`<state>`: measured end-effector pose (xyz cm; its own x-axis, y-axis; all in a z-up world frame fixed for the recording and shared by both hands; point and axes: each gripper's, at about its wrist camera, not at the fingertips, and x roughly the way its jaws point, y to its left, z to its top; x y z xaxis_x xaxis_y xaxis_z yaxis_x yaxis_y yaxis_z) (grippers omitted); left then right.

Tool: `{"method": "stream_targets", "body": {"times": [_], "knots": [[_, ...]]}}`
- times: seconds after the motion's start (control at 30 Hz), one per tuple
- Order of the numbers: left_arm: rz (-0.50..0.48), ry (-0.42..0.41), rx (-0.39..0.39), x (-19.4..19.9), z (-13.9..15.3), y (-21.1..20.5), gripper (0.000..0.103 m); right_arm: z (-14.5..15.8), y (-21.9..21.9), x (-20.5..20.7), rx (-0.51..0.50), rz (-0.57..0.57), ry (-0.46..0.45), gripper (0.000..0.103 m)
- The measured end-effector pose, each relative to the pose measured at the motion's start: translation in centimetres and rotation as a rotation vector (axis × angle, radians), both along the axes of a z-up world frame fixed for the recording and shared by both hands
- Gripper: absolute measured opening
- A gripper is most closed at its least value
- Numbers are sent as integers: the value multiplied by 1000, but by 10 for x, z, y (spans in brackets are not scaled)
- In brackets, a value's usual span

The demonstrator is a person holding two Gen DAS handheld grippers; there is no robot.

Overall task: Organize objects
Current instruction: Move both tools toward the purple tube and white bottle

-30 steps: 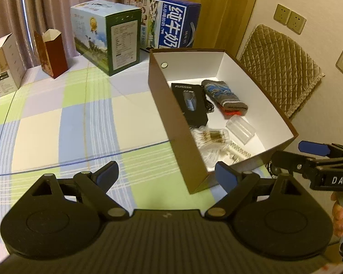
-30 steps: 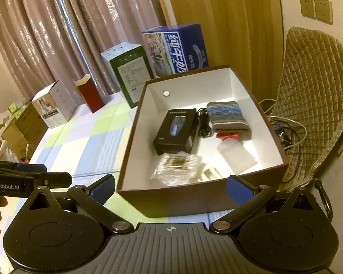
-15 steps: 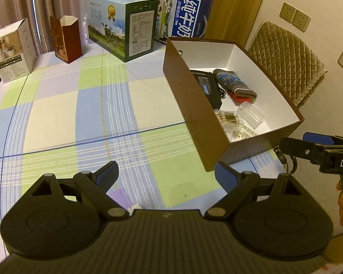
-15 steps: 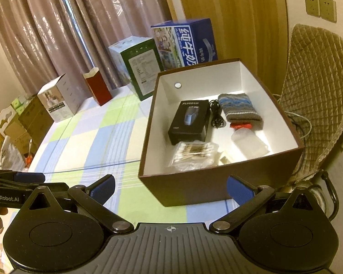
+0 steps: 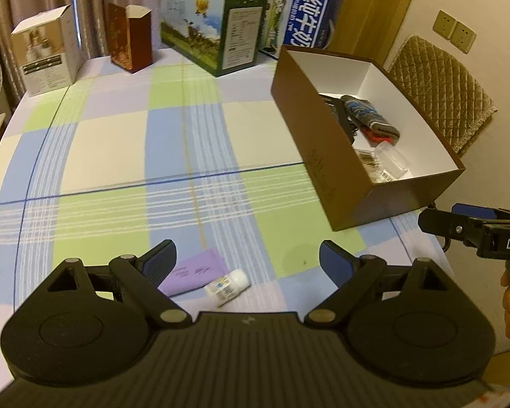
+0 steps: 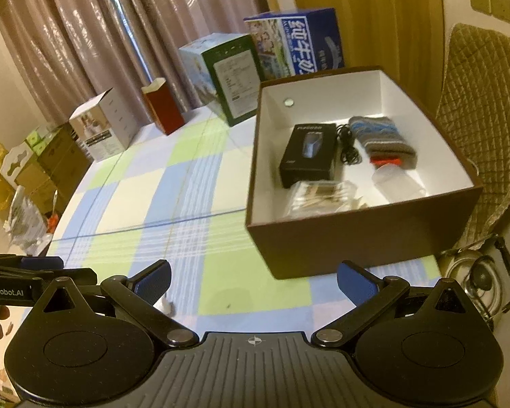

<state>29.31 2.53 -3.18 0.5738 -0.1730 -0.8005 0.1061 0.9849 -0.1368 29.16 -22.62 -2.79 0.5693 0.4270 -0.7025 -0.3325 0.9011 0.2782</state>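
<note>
A brown box with a white inside stands at the table's right and holds a black package, a striped sock, a clear container and a bag of small sticks. A small white bottle and a purple cloth lie on the checked tablecloth near the front edge. My left gripper is open and empty, above them. My right gripper is open and empty, in front of the box; it also shows in the left wrist view.
Along the far edge stand a white carton, a dark red box, a green-and-white carton and a blue milk carton. A quilted chair is to the right. A kettle sits below the table's right edge.
Both grippers have pulled back from the box toward the front edge. The white bottle and purple cloth have come into the left wrist view.
</note>
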Motion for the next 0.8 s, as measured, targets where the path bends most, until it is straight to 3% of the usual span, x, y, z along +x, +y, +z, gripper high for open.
{"method": "stream_targets", "body": {"times": [0.8], "knots": [[88,56,42,-48,-26,63,89,-31,62,-30,-15,118,66,101]]}}
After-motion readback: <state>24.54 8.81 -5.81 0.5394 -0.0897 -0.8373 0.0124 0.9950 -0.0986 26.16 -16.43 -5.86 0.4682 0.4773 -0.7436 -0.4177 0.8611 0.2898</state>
